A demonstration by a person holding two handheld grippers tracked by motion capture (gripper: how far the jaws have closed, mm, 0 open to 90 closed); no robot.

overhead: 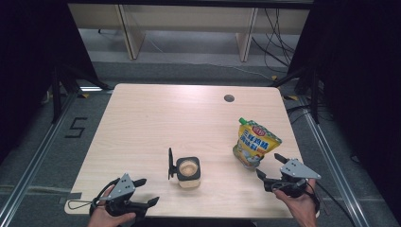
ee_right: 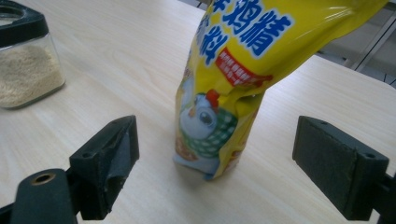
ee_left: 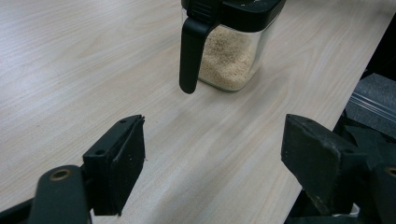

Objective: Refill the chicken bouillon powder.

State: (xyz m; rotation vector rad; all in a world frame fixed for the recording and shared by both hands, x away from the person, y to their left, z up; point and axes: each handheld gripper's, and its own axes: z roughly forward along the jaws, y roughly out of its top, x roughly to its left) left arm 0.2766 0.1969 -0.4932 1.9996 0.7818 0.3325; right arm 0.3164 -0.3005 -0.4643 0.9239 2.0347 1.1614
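The right tongs [overhead: 270, 169] are sitting at the near right corner of the worktop [overhead: 156, 118], jaws standing wide apart with nothing between the pads. The pouch [overhead: 254, 143] is standing upright just beyond them, slightly to the left, apart from both jaws. The left tongs [overhead: 143, 191] are resting at the near left edge, jaws likewise apart and empty, pointing toward the jar [overhead: 188, 172], which is standing near the middle of the near edge, between the two tongs and well apart from the pouch.

The high view is showing the pouch's green cap at its far top corner. The right gripper view is showing the pouch [ee_right: 229, 79] leaning over its creased base, with a cartoon chicken, a red label and blue lettering on yellow. The left gripper view is showing the jar [ee_left: 229, 46] as clear, half full of pale granules, with a black lid and a black handle hanging down its side.
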